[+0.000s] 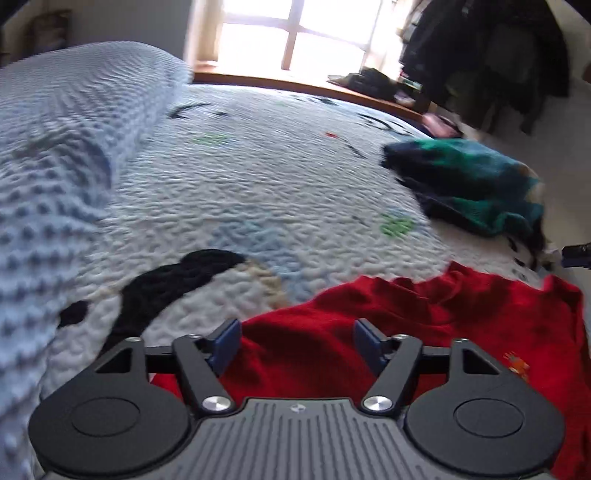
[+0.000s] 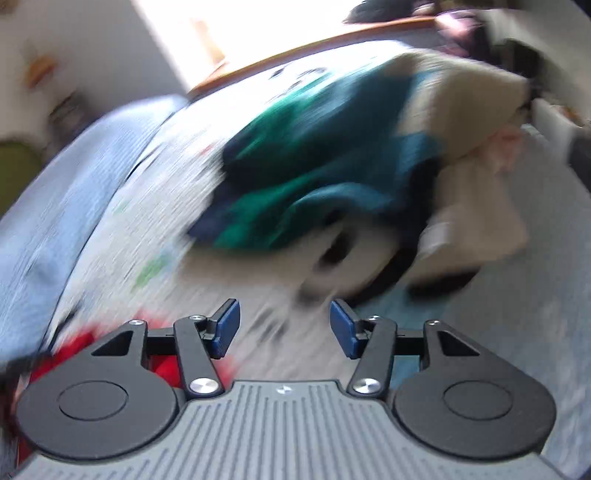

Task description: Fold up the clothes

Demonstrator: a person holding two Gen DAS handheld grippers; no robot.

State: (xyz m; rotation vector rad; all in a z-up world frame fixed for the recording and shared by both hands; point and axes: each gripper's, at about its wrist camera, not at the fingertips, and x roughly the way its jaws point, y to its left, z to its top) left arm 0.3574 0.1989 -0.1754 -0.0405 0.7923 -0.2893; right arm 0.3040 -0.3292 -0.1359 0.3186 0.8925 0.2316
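The crumpled red cotton garment (image 1: 406, 332) is seen directly beneath and ahead of the spread, empty left tool (image 1: 295, 345) — behind-left of the spread, empty right tool (image 2: 284, 326), on the bed.

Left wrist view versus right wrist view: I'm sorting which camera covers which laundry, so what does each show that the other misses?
Only the left wrist view shows the window, the dark clothes hanging by the wall and the red shirt's orange print. Only the right wrist view shows beige fabric beside the green pile, though blurred. Both show the quilt, the blue blanket, the green pile, the red shirt and open, empty tongs.
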